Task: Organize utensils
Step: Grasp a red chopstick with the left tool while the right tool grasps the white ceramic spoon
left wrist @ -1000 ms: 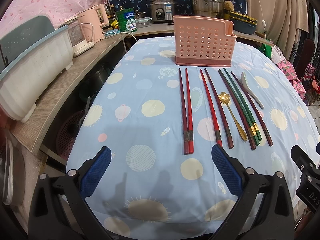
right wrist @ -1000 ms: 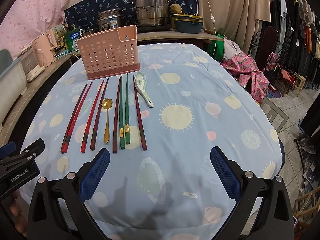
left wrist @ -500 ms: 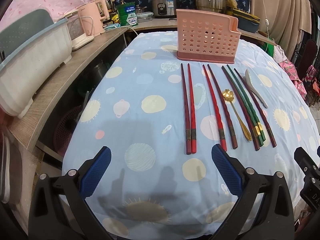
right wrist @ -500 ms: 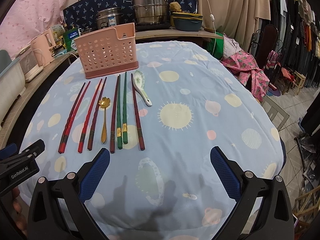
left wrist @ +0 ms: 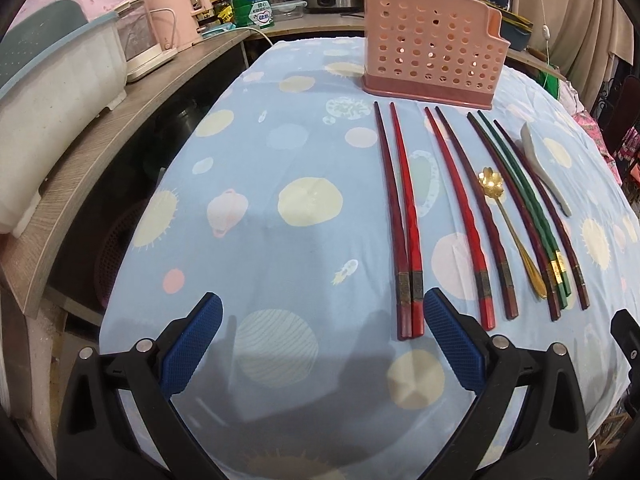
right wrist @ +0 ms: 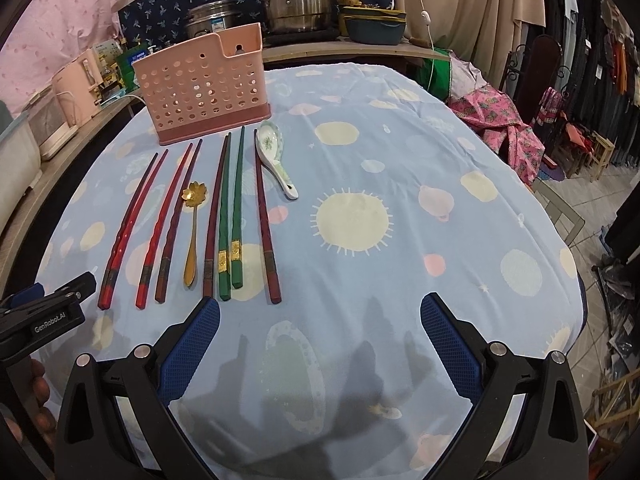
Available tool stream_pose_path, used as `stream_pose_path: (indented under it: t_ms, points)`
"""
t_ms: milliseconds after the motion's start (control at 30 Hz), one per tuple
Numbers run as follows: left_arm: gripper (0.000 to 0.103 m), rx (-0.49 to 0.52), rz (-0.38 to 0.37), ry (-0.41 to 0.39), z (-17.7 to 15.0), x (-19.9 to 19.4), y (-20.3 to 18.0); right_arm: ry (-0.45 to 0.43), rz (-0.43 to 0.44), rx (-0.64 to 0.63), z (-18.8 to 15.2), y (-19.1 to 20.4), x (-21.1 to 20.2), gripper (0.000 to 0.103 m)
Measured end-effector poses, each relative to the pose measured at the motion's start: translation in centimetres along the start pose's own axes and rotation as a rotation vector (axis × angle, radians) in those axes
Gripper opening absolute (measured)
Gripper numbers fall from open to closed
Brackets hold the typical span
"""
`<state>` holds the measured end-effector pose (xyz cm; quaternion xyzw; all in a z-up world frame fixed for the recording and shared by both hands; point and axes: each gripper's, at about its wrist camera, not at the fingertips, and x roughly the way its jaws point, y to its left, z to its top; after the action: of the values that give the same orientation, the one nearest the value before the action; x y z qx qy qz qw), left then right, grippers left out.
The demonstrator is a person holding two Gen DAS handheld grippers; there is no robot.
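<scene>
Honestly, both my left gripper (left wrist: pixel 322 342) and right gripper (right wrist: pixel 320 340) hang wide, empty. Red chopsticks (left wrist: pixel 404 224) lie touching before the pink holder (left wrist: pixel 430 58); pinching one could roll its twin.

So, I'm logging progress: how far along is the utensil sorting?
Nothing is done yet. The pink holder looks empty through its holes. Both the left hand-held gripper and the right hand-held gripper are open and hold nothing. Still to move: the chopsticks, gold spoon and ceramic spoon, all lying on the tablecloth.
</scene>
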<state>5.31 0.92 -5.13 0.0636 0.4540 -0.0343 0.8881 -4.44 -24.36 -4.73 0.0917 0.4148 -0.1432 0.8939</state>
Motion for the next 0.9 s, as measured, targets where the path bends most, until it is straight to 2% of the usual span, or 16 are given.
stream_pose_path:
  t_ms: [167, 500, 567, 700, 800, 833, 900]
  points:
    - [0.096, 0.006, 0.004, 0.025, 0.1, 1.4, -0.1, 0.009, -0.002, -0.009, 0.4, 0.3, 0.6, 0.096]
    - [0.096, 0.001, 0.008, 0.018, 0.7, 2.1, 0.5, 0.028, 0.0, -0.014, 0.8, 0.6, 1.7, 0.096]
    - [0.09, 0.002, 0.003, 0.039, 0.7, 2.6, 0.5, 0.029, 0.0, -0.014, 0.9, 0.6, 1.7, 0.096]
    - [0.088, 0.009, -0.011, 0.032, 0.8, 2.7, 0.0, 0.031, 0.004, -0.019, 1.2, 0.8, 2.2, 0.096]
    - [0.079, 0.007, -0.031, 0.031, 1.0, 2.7, 0.0, 0.018, 0.017, -0.026, 1.9, 1.0, 2.6, 0.096]
    - [0.072, 0.007, -0.033, 0.029, 1.1, 2.6, 0.1, 0.013, 0.025, -0.025, 2.3, 0.9, 2.9, 0.095]
    - [0.064, 0.008, -0.043, 0.027, 1.4, 2.6, 0.0, 0.005, 0.039, -0.025, 3.2, 0.8, 3.5, 0.088]
